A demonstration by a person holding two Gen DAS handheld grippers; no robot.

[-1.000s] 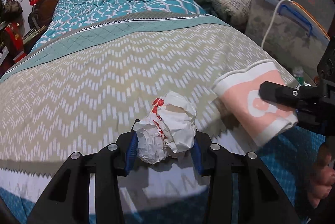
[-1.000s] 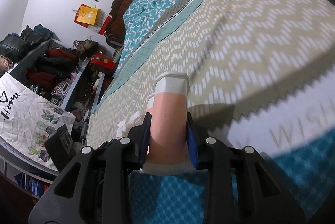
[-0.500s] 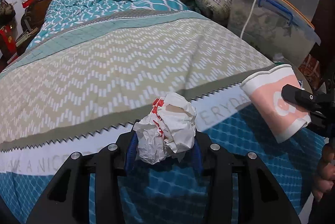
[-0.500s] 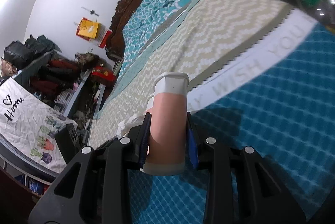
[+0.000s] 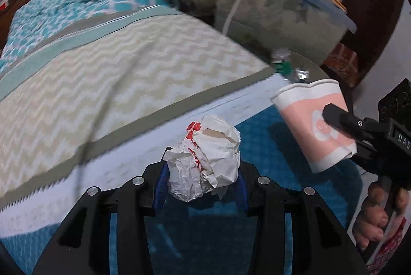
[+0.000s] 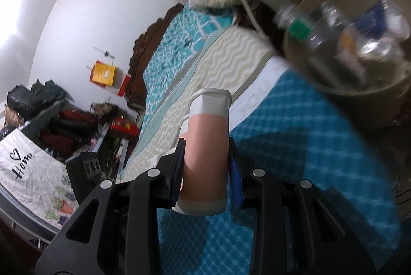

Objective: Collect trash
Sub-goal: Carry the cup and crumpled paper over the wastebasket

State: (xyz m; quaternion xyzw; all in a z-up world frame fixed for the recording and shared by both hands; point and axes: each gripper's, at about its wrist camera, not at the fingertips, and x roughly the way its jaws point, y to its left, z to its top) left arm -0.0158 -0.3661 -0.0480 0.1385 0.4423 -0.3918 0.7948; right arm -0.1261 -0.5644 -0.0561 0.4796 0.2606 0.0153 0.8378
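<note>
Your left gripper [image 5: 203,181] clenched the paper ball [image 5: 205,159] and your right gripper [image 6: 205,167] the squashed cup [image 6: 206,159] — either could have dropped short of the bin [image 6: 359,92] had you released early.

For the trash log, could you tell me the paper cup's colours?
Pink with white bands, clearest in the right wrist view: paper cup.

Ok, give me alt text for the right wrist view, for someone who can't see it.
The right tool grips a squashed pink-and-white paper cup over a blue patterned bedspread. A tan bin holding clear plastic bottles sits at upper right, blurred.
</note>
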